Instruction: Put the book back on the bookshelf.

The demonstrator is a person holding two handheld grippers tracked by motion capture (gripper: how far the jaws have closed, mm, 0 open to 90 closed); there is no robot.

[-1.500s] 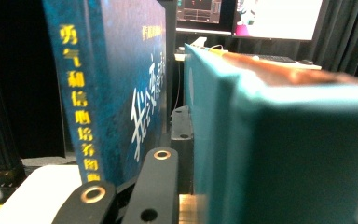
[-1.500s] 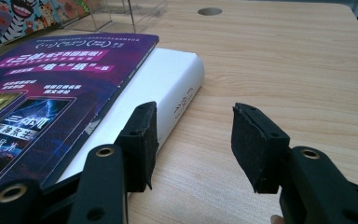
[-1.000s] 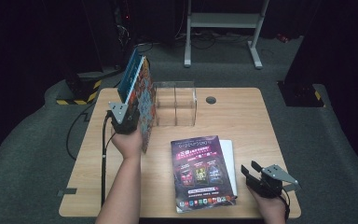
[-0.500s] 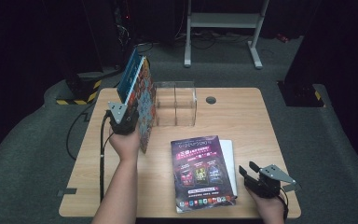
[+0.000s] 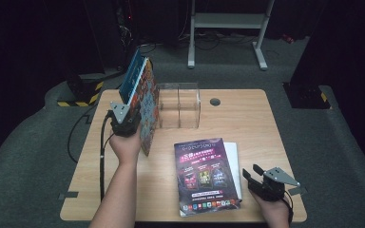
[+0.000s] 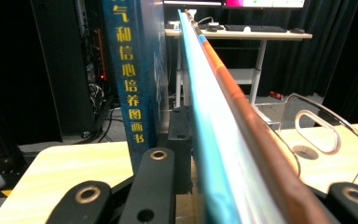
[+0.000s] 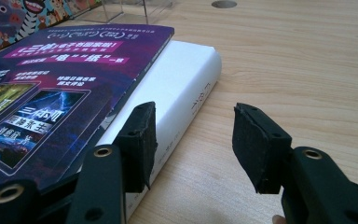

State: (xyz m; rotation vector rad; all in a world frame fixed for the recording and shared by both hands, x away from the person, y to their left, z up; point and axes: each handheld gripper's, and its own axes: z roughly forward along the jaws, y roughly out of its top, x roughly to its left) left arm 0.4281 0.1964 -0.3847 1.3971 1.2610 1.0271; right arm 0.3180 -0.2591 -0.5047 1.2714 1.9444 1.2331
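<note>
Nothing has really shifted over the last second: both hands sit where they were and the books are in the same places. The left gripper (image 5: 126, 121) is clamped on two thin picture books (image 5: 145, 102), a blue-backed one and a colourful one, holding them upright on their lower edges near the table's (image 5: 247, 118) far-left corner, just beside the clear acrylic book stand (image 5: 180, 105) that sits at the middle of the far edge. In the left gripper view the blue book (image 6: 137, 70) and the colourful one's edge (image 6: 242, 121) run straight up between the jaws, with the stand's rounded divider (image 6: 328, 135) close on the right. Nearer the front edge, a purple-covered book (image 5: 204, 173) lies flat on top of a white book (image 5: 234, 161) whose spine peeks out on its right. The right gripper (image 5: 266, 180) waits at the front-right corner with its jaws apart and empty, pointed at the white spine (image 7: 186, 102) without touching it. The step in hand looks like shelving: the upright pair seems about to go into the stand. That move would call for sliding them sideways into a slot while keeping them vertical, then letting go without tipping them.
</note>
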